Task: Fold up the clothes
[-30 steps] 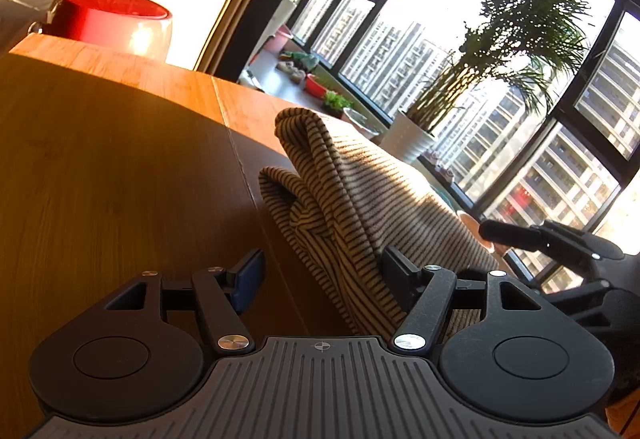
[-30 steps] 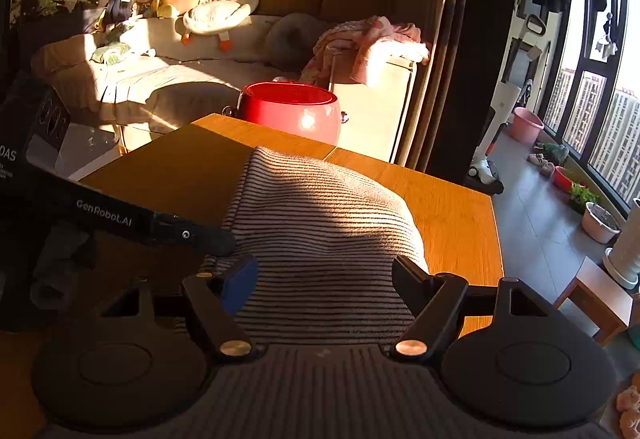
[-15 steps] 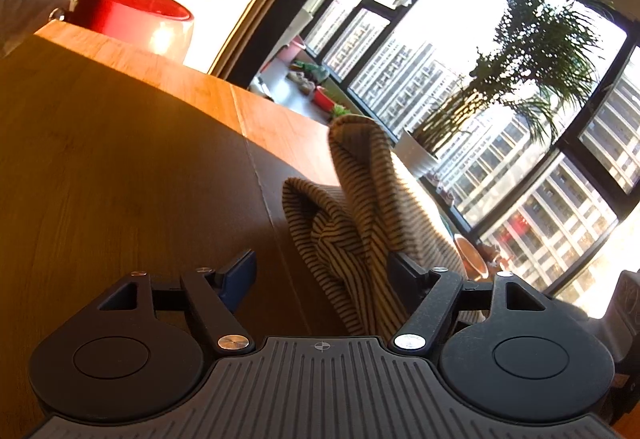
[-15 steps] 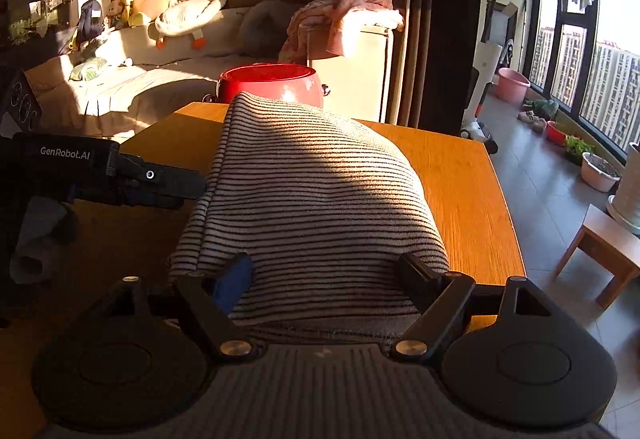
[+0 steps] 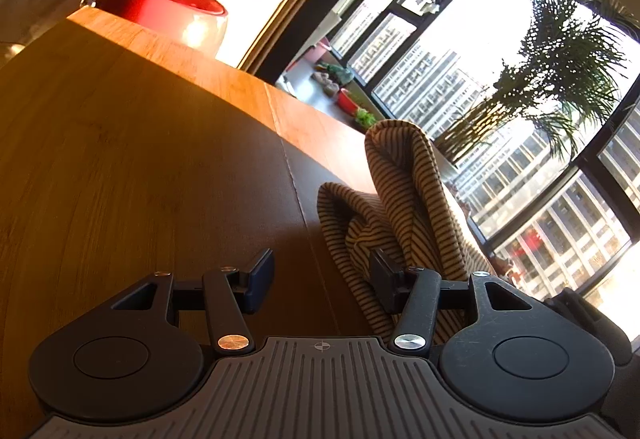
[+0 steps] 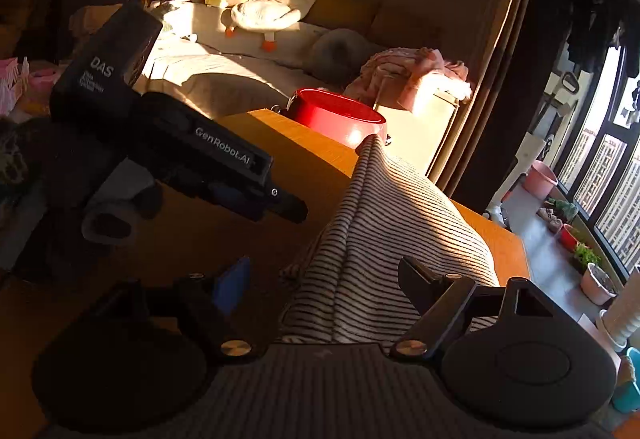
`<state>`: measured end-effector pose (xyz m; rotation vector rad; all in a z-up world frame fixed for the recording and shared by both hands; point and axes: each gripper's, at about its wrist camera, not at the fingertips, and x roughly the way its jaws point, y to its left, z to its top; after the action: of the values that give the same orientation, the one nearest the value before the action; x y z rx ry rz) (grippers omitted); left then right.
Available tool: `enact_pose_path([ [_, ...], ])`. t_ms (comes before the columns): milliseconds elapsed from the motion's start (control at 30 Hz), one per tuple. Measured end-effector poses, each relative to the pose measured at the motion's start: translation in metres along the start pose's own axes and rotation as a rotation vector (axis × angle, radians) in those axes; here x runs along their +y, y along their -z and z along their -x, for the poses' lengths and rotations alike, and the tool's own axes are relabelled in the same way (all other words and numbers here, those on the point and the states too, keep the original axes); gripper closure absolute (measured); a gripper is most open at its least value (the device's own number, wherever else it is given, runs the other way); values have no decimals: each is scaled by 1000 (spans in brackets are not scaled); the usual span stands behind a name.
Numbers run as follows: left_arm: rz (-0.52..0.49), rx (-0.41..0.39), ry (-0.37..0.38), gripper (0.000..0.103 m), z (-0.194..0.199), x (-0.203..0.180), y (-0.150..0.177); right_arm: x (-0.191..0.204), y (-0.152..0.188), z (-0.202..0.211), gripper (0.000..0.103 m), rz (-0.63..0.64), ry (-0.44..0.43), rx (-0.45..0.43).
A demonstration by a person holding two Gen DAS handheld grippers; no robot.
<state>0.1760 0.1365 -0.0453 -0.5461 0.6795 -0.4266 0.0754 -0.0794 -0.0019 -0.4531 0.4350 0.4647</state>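
A brown-and-cream striped garment [image 5: 404, 207] is bunched up on the wooden table [image 5: 120, 159], towards its window side. My left gripper [image 5: 320, 275] is low over the table with its jaws closing. Its right finger [image 5: 380, 275] touches the cloth's edge, its left finger stands over bare wood. In the right wrist view the garment [image 6: 384, 223] rises as a narrow ridge out of my right gripper [image 6: 324, 279]. That gripper is open, the cloth lying between its fingers, nearer the right one. My left gripper [image 6: 288, 207] reaches in from the left, beside the ridge.
A red pot [image 6: 340, 119] stands at the table's far edge. Behind it are a cabinet draped with pink cloth [image 6: 412, 67] and a sofa with a plush duck [image 6: 272, 11]. Tall windows, a potted palm [image 5: 560, 59] and floor pots [image 6: 596, 279] lie past the table's right edge.
The left gripper's jaws have narrowed. In the right wrist view the cloth has gone from a broad dome to a narrow tilted ridge, and the view has rolled. The left gripper sits higher and closer there.
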Motion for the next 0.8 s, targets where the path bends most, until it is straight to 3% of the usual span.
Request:
enact_pose_path([
  [33,4,0,-2,46,0,1,-1,5,2,-7,25,27,30,5],
  [67,8,0,-4,46,0,2,-1,2,2,-10,40,25,43,12],
  [100,12,-1,-5,46,0,4,-2,-2,3,-12,45,22,55,20],
  [167,18,-1,-10,46,-1,4,-2,-17,0,-4,62,-22,6,20],
  [233,19,-11,-18,46,0,3,-3,-25,-1,6,68,-32,-27,11],
  [333,0,-62,9,46,10,-8,-12,-24,6,9,68,-28,-78,34],
  [433,-57,-108,49,46,20,-29,-24,-13,19,2,61,-10,-92,32],
  [533,-136,-99,95,46,10,-60,-35,-13,23,0,52,-35,-113,6],
  [667,-211,-53,152,45,-25,-98,-40,-17,29,2,49,-50,-140,-25],
  [800,-219,43,49,47,-71,-97,-26,-36,29,17,46,-107,-195,-55],
])
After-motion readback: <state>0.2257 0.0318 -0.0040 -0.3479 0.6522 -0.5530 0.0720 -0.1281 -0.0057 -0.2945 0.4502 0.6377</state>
